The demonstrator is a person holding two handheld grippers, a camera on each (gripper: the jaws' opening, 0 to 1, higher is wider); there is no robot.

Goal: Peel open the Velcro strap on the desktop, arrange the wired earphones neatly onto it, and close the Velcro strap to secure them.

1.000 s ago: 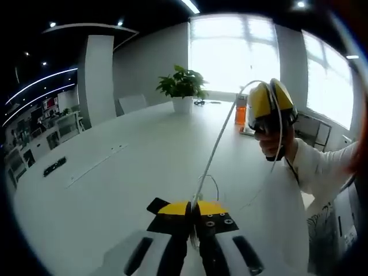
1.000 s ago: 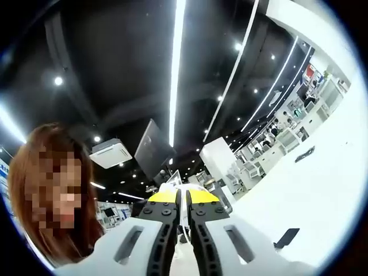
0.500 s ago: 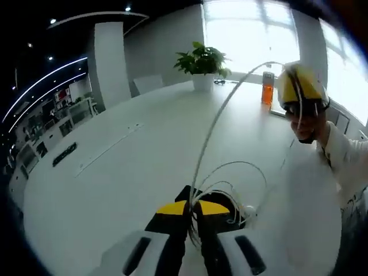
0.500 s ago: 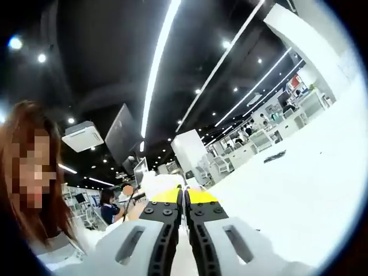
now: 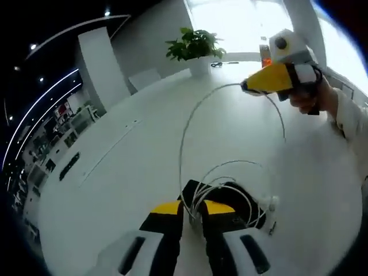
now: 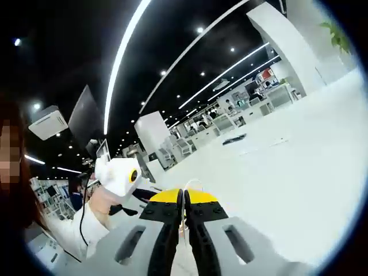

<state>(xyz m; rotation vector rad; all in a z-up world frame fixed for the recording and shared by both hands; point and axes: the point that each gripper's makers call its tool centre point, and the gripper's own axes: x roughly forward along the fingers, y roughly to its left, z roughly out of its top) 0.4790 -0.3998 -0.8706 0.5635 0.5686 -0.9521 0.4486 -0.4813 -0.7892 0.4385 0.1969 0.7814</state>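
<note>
Since a second ago the right gripper (image 5: pixel 248 87) has come down from high at the right of the left gripper view to a spot lower over the desk (image 5: pixel 132 167), and the cable (image 5: pixel 183 138) that ran up taut to it now bows in a loose arc; more of it has gathered in coils low in the frame. The right gripper view has swung from ceiling toward the desk too, with the other gripper's white body at lower left.

The plant (image 5: pixel 195 43) stands at the top of the left gripper view, at the desk's far end.

The black strap (image 5: pixel 227 195) lies flat on the desk at bottom centre, the earphone coils (image 5: pixel 241 198) piled on it and spilling right.

Left gripper (image 5: pixel 190 208): jaws nearly together on the cable just above the strap. Right gripper: jaws pinched on the cable's far end.

I judge the winding is partway done; the slack arc has yet to be laid on before the strap can fold over
</note>
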